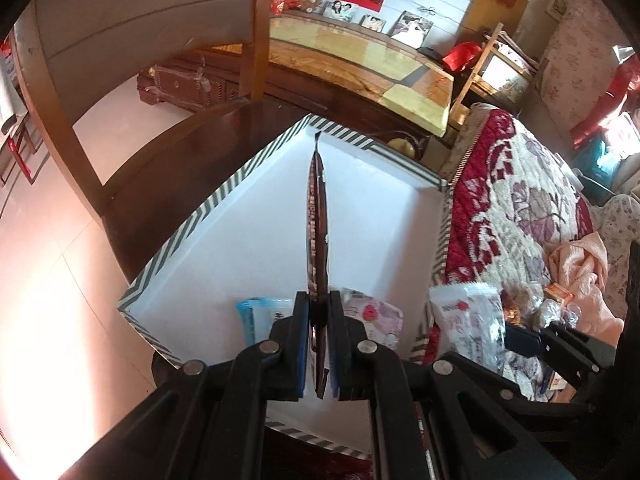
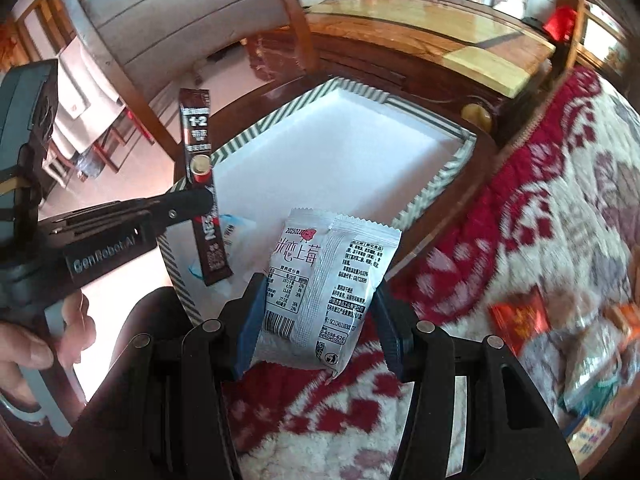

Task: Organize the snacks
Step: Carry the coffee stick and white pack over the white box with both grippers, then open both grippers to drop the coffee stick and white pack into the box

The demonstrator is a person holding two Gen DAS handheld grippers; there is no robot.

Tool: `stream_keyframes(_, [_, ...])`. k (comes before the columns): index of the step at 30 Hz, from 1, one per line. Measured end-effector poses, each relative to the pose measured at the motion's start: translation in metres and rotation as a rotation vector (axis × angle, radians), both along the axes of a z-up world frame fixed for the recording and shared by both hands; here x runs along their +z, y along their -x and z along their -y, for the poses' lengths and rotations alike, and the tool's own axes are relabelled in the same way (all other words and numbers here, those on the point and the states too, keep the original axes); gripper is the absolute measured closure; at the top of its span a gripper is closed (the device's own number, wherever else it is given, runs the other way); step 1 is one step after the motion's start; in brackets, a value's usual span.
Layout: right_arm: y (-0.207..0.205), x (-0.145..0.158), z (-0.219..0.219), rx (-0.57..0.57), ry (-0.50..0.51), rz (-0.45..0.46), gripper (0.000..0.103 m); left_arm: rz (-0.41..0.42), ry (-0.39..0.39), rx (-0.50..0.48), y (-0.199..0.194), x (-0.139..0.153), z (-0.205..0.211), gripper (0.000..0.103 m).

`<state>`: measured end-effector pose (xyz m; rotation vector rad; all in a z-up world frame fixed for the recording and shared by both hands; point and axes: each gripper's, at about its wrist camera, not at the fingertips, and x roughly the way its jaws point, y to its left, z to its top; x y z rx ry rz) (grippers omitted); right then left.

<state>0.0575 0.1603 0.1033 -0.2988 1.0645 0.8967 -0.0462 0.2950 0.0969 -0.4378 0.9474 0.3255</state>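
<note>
With the left tool [image 1: 319, 344] clamping the coffee stick [image 1: 317, 216] and the right tool [image 2: 320, 320] gripping the white snack packet [image 2: 328, 280], the person is carrying both over the striped box [image 1: 192, 216], where releasing low beside the packets already inside would keep them tidy.

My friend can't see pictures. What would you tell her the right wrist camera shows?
The right gripper clamps a white snack packet above a red-and-white quilt. Beside it, the left gripper pinches a dark brown coffee stick over a white box with a striped rim.
</note>
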Motion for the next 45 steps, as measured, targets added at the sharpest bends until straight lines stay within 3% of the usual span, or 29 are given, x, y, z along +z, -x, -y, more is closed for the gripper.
stream_keyframes(10, [-0.018,-0.029,-0.059,0.060,0.084,-0.022,0.053,-0.045,0.022,0.022,-0.009,-0.022,-0.016,0.093])
stream_keyframes(18, [-0.016,-0.048,-0.067,0.056,0.070,-0.089,0.050,-0.093,0.016,0.044,-0.012,-0.034,-0.018,0.090])
stream_keyframes(19, [-0.017,-0.048,-0.064,0.042,0.058,-0.098,0.050,-0.101,0.013,0.047,-0.012,-0.035,-0.018,0.084])
stream_keyframes(21, [-0.018,-0.044,-0.060,0.033,0.041,-0.088,0.050,-0.096,0.015,0.061,-0.010,-0.034,-0.020,0.061])
stream_keyframes(22, [-0.017,-0.040,-0.057,0.030,0.029,-0.079,0.050,-0.090,0.014,0.071,-0.009,-0.033,-0.021,0.041])
stream_keyframes(23, [-0.016,-0.037,-0.053,0.029,0.014,-0.075,0.050,-0.077,0.016,0.080,-0.008,-0.031,-0.022,0.032])
stream_keyframes(32, [-0.008,-0.011,0.009,-0.065,-0.098,-0.063,0.048,-0.045,-0.038,0.062,0.000,-0.013,-0.004,0.023])
stream_keyframes(45, [-0.004,-0.017,0.131,-0.246,-0.101,-0.067,0.048,-0.030,-0.059,-0.112,-0.015,-0.002,0.076,0.020])
